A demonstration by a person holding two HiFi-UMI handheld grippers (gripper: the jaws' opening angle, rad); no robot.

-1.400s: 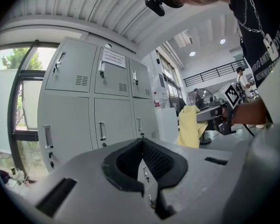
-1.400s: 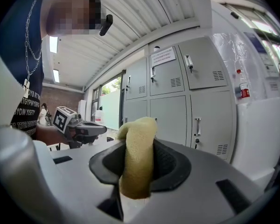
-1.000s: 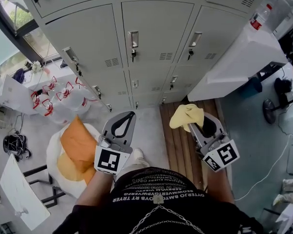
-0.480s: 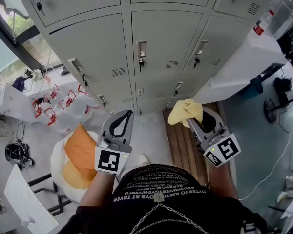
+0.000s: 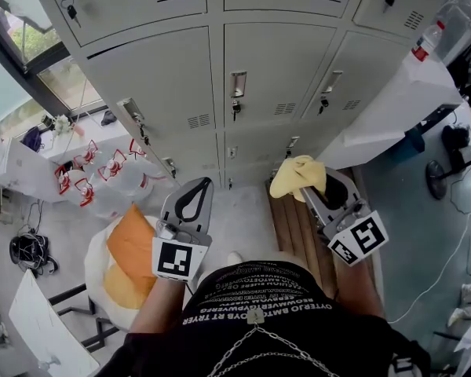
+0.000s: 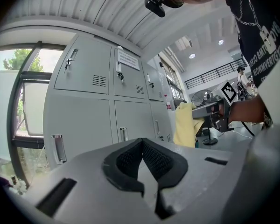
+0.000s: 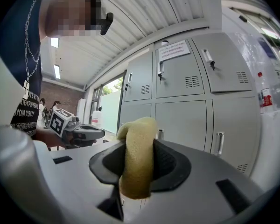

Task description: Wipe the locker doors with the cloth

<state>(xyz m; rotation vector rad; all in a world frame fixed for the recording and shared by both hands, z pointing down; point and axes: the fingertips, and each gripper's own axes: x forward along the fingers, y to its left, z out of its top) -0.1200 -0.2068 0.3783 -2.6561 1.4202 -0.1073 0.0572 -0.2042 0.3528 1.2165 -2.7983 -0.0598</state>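
Observation:
Grey metal locker doors fill the wall ahead, each with a handle and a vent; they also show in the left gripper view as locker doors and in the right gripper view as locker doors. A yellow cloth is pinched in my right gripper, which is shut on it; the cloth hangs out between its jaws. My left gripper is shut with nothing in it, jaw tips meeting. Both grippers hang short of the doors, touching none.
A white table with a bottle stands at the right against the lockers. Water jugs and an orange cushion on a white seat lie at the left. Wooden floorboards run below the right gripper.
The head view has shifted so the lockers sit lower and nearer in frame. Both grippers hold much the same pose; the cloth stays in the right one.

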